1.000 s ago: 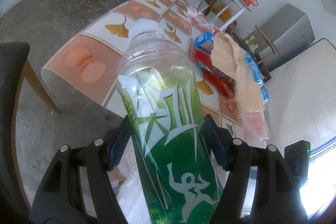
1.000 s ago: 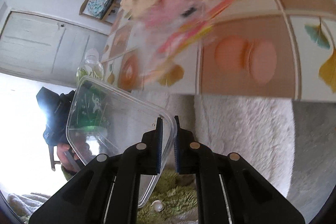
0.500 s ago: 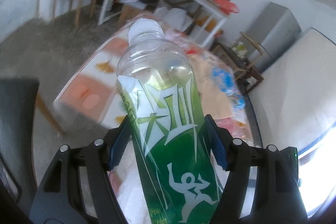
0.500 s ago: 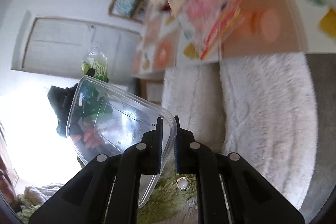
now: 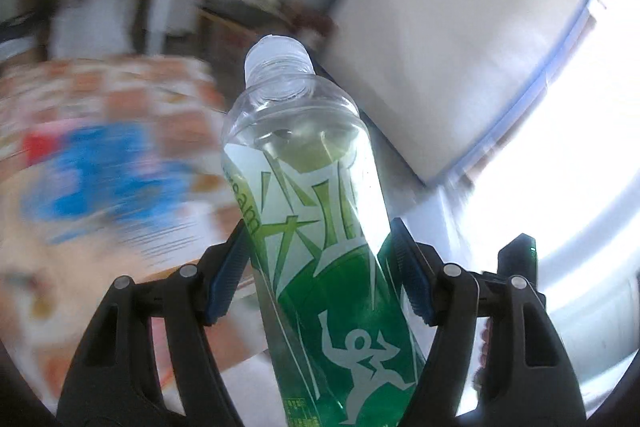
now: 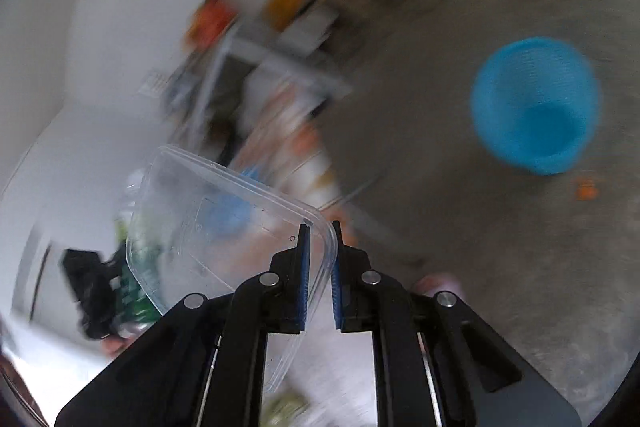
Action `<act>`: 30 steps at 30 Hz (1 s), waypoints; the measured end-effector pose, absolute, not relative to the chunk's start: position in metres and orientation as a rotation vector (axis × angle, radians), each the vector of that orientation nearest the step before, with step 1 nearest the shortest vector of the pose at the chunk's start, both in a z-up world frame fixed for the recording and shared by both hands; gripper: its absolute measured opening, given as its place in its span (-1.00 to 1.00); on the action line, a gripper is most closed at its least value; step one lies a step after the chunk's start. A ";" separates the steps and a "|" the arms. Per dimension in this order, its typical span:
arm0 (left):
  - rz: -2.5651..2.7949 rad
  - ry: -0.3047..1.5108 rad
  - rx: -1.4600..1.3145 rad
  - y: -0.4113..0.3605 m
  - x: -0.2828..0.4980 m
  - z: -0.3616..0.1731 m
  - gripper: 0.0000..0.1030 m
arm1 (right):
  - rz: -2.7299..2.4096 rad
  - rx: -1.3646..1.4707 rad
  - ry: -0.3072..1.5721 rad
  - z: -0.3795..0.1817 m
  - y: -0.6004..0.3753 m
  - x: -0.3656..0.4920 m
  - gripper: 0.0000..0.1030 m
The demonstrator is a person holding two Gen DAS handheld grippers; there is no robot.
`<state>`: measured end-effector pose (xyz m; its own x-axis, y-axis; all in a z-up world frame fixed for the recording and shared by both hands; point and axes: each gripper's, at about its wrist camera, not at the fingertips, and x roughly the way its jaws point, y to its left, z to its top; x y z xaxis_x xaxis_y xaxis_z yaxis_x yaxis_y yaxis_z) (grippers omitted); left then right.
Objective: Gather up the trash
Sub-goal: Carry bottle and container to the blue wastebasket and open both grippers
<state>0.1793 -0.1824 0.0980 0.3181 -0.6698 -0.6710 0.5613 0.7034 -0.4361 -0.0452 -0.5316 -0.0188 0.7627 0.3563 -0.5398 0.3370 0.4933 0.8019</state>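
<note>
My left gripper [image 5: 320,267] is shut on a clear plastic bottle [image 5: 312,211] with a green and white label and a white cap, held upright in the air. My right gripper [image 6: 318,271] is shut on the rim of a clear plastic food container [image 6: 216,227], which hangs to its left. A blue mesh waste basket [image 6: 536,111] stands on the grey floor at the upper right of the right wrist view. The bottle and the left gripper show dimly through the container [image 6: 132,267]. Blurred wrappers, blue and red [image 5: 104,171], lie on the patterned table.
The patterned table [image 5: 120,95] is blurred at the left. A white shelf unit [image 6: 256,39] stands by the wall. A small orange scrap [image 6: 586,191] lies on the floor near the basket. A leaning white mattress [image 5: 448,39] and a bright window are to the right.
Both grippers have swung away from the table with their loads. The blue basket on the floor has come into the right wrist view. Both views are motion-blurred.
</note>
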 end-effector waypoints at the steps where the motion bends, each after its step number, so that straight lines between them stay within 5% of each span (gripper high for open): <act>1: -0.835 0.994 -0.111 -0.210 0.189 0.088 0.28 | -0.045 1.091 0.741 -0.029 -0.542 -0.047 -0.81; 9: -0.891 1.404 0.090 -0.423 0.240 -0.046 0.28 | -0.357 1.296 0.779 -0.133 -0.627 -0.037 -0.81; 15: -0.762 1.570 0.127 -0.488 0.268 -0.124 0.31 | -0.495 1.354 0.786 -0.190 -0.668 -0.004 -0.74; 16: -0.756 1.575 0.109 -0.492 0.271 -0.127 0.44 | -0.509 1.362 0.790 -0.199 -0.677 0.003 -0.73; 18: -0.749 1.536 0.083 -0.500 0.276 -0.129 0.62 | -0.505 1.390 0.788 -0.218 -0.690 0.017 -0.31; 20: -0.730 1.493 0.066 -0.500 0.279 -0.123 0.62 | -0.542 1.394 0.809 -0.235 -0.700 0.022 -0.11; 30: -0.803 1.403 0.081 -0.468 0.276 -0.086 0.62 | -0.581 1.302 0.870 -0.254 -0.693 0.023 -0.11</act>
<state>0.2764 -0.4678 -0.0864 -0.0451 -0.4502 -0.8918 0.5406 0.7397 -0.4008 0.0226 -0.6926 -0.2539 0.5686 0.1002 -0.8165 0.7925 0.1994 0.5763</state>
